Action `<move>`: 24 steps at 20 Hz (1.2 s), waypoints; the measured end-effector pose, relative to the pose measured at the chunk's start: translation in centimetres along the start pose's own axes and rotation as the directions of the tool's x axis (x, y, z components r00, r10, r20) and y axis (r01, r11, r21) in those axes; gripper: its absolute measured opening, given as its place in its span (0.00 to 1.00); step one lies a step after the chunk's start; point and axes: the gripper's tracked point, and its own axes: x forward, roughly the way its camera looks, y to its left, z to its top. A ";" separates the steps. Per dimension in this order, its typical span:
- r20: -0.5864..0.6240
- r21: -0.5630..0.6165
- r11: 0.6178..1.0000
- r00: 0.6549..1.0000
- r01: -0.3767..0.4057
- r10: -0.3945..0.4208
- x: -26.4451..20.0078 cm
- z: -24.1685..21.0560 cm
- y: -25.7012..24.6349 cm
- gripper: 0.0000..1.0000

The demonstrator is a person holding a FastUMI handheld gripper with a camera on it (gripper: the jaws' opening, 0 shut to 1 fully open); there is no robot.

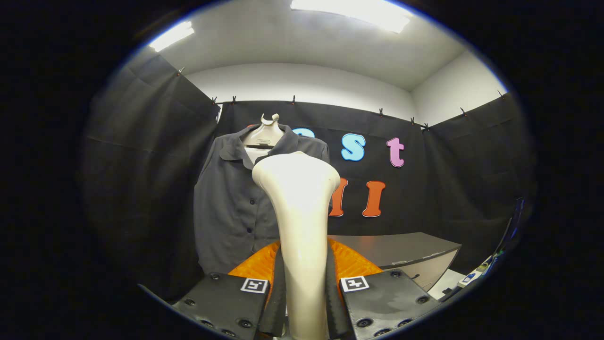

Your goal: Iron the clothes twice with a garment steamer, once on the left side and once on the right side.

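The gripper (303, 288) points straight ahead and level, and its two fingers press tight on both sides of one cream steamer (300, 217). The steamer stands upright between the fingers, with its wide head at 12 o'clock from them. One grey shirt (231, 208) hangs on one hanger (265, 134) beyond the steamer, at about 11 o'clock, well apart from its head. Three dark buttons show down the shirt's front. One grey surface (401, 250) sits at 2 o'clock from the fingers.
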 end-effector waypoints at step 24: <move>0.013 -0.017 1.000 1.000 0.003 -0.002 -1.6 -0.4 -0.4 0.42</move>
